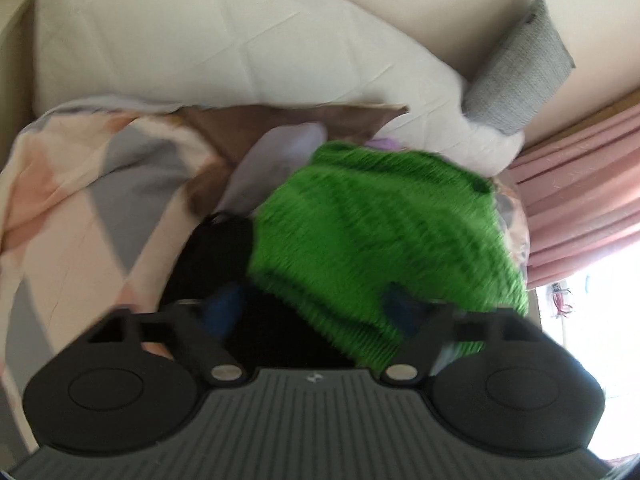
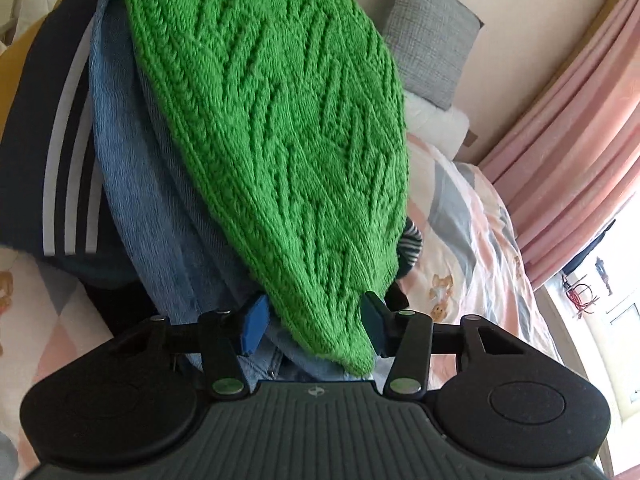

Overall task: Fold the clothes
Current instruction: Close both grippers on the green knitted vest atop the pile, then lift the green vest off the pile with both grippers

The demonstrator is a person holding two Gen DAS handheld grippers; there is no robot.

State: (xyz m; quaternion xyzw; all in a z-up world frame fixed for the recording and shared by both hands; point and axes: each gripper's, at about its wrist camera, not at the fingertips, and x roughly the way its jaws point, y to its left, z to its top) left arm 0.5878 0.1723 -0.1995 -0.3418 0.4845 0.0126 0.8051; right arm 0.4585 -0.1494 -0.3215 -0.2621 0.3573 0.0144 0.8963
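Observation:
A green knit sweater (image 2: pixel 276 128) lies on top of blue jeans (image 2: pixel 132 184) and a navy garment with white stripes (image 2: pixel 52 152). My right gripper (image 2: pixel 314 326) is shut on the near edge of the sweater and jeans, with its pads pressing in from both sides. In the left wrist view the same green sweater (image 1: pixel 380 232) rests on a black garment (image 1: pixel 212 256). My left gripper (image 1: pixel 312 310) stands open and wide. Sweater and black cloth lie between its fingers, and this view is blurred.
A patterned pink, grey and white quilt (image 1: pixel 80 200) (image 2: pixel 472 240) covers the bed. A white pillow (image 1: pixel 224 36) and a grey cushion (image 1: pixel 516 76) (image 2: pixel 432 36) lean against the wall. Pink curtains (image 2: pixel 568 140) hang at the right by a bright window.

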